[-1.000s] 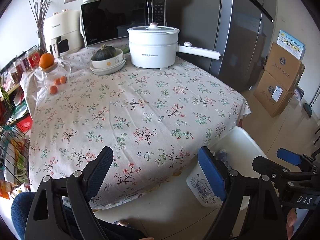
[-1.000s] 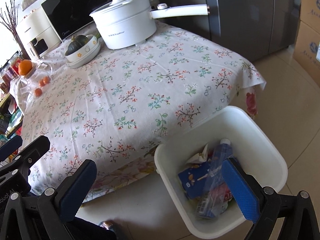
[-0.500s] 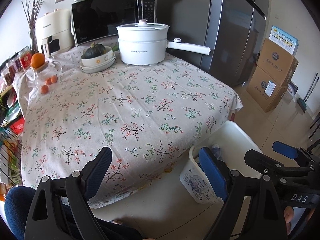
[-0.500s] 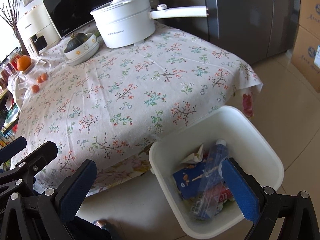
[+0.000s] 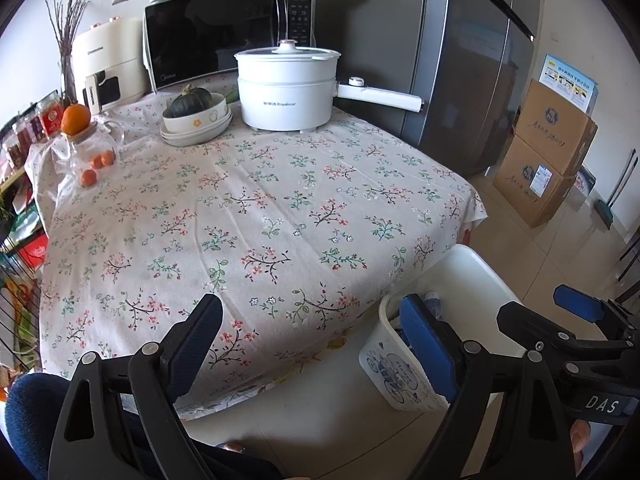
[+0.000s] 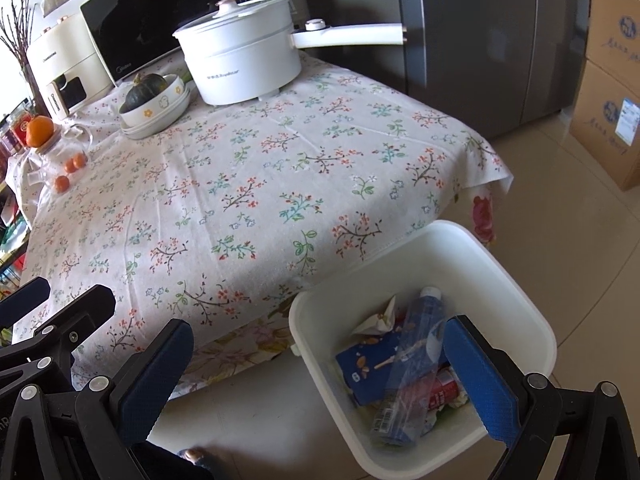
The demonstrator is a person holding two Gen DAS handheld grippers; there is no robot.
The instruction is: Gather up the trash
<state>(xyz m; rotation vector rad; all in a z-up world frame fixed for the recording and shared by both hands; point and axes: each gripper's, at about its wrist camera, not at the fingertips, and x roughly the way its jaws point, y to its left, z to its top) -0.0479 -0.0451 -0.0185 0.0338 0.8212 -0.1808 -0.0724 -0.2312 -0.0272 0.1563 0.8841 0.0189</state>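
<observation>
A white trash bin (image 6: pixel 512 280) stands on the floor at the table's near right corner; it also shows in the left wrist view (image 5: pixel 472 276). Inside lie a clear blue plastic bottle (image 6: pixel 416 364), a dark blue carton (image 6: pixel 368 368), a red can (image 6: pixel 444 392) and crumpled white paper (image 6: pixel 378 320). My left gripper (image 5: pixel 316 344) is open and empty, held over the table's near edge. My right gripper (image 6: pixel 320 376) is open and empty, above the bin's near rim. The right gripper also shows in the left wrist view (image 5: pixel 576 308).
The table has a floral cloth (image 5: pixel 260 216). At its back stand a white electric pot (image 5: pixel 288 88), a bowl with a squash (image 5: pixel 196 106), a microwave (image 5: pixel 224 36) and oranges (image 5: pixel 76 118). A grey fridge (image 5: pixel 472 60) and cardboard boxes (image 5: pixel 548 152) stand to the right.
Both grippers have drawn back and up a little from the table, so more of the table and bin shows. Both stay open and empty.
</observation>
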